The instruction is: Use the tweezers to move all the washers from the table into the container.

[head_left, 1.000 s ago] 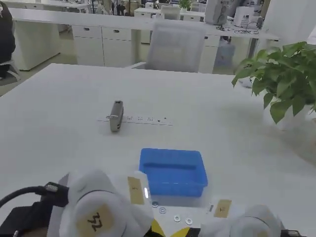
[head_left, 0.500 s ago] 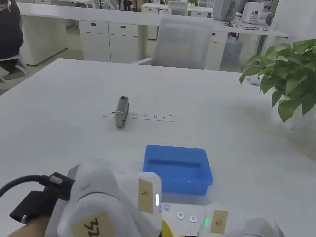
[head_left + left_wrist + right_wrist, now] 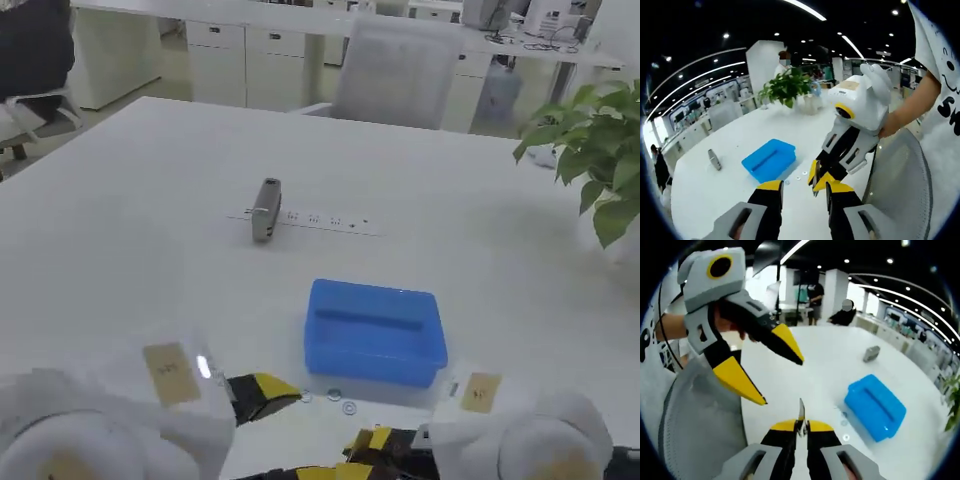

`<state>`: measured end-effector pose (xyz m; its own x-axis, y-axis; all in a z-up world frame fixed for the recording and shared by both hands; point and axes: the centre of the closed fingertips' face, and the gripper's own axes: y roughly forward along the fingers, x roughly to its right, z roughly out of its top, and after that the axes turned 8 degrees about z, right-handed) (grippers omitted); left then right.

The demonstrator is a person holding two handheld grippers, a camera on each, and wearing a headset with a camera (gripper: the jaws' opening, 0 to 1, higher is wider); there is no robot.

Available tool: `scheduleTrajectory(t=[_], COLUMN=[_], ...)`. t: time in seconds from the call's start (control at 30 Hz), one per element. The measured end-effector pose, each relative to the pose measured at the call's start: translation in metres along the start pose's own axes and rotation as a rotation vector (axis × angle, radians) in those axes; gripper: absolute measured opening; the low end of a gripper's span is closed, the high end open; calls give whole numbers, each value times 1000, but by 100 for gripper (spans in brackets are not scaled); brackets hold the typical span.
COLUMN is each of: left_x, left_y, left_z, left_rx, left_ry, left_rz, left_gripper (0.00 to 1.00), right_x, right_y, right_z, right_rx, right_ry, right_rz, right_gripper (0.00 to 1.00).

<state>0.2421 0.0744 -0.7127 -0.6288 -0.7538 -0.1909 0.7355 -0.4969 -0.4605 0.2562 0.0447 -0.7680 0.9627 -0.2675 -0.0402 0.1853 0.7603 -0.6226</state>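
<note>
The blue container (image 3: 375, 330) stands open on the white table, with three small washers (image 3: 340, 402) lying on the table just in front of it. My left gripper (image 3: 300, 428) is at the bottom left, open, its yellow-black jaws apart (image 3: 804, 192) and empty. From the bottom right comes my right gripper (image 3: 365, 443), shut on thin metal tweezers (image 3: 801, 419) that point up between its jaws. Both grippers hover near each other, short of the washers (image 3: 796, 177) (image 3: 843, 423) and the container (image 3: 769, 159) (image 3: 875, 407).
A power strip with a grey adapter (image 3: 266, 210) lies farther back on the table. A potted plant (image 3: 598, 150) stands at the right edge, and a grey chair (image 3: 400, 70) beyond the far edge. A grey mesh surface (image 3: 900, 190) sits close to my body.
The head camera has tilted and shifted. The left gripper's body has dropped to the lower left, uncovering the washers and both grippers' yellow-black jaws.
</note>
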Motion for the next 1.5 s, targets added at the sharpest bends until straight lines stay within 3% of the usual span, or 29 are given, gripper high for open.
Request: scheduleTrajectory(t=[0.1, 0.17, 0.23, 0.4, 0.57, 0.8, 0.93, 1.27, 1.5], left_x=[-13, -18, -18, -14, -6, -3, -6, -5, -13], left_y=[-12, -20, -24, -29, -26, -18, -17, -12, -13], left_z=[-14, -24, -33, -60, -71, -83, -83, -95, -89], left_rx=[-19, -37, -46, -90, -117, -115, -110, -169, -123], left_ry=[-93, -130, -151, -189, -154, -165, -152, -130, -188], left_rz=[85, 126, 145, 182, 187, 213, 228, 236, 258], left_gripper=[57, 57, 64, 76, 85, 92, 89, 96, 99], right_x=[10, 16, 23, 38, 50, 64, 74, 80, 84], right_y=[-1, -1, -1, 6, 20, 37, 46, 64, 72], right_z=[6, 10, 15, 23, 23, 25, 26, 20, 18], right_rx=[20, 31, 44, 73, 68, 76, 78, 66, 64], right_ry=[18, 30, 34, 64, 74, 76, 61, 73, 75], right_rz=[-7, -7, -11, -6, -4, -1, -9, 4, 8], right_gripper=[3, 3, 3, 3, 3, 4, 4, 4, 4])
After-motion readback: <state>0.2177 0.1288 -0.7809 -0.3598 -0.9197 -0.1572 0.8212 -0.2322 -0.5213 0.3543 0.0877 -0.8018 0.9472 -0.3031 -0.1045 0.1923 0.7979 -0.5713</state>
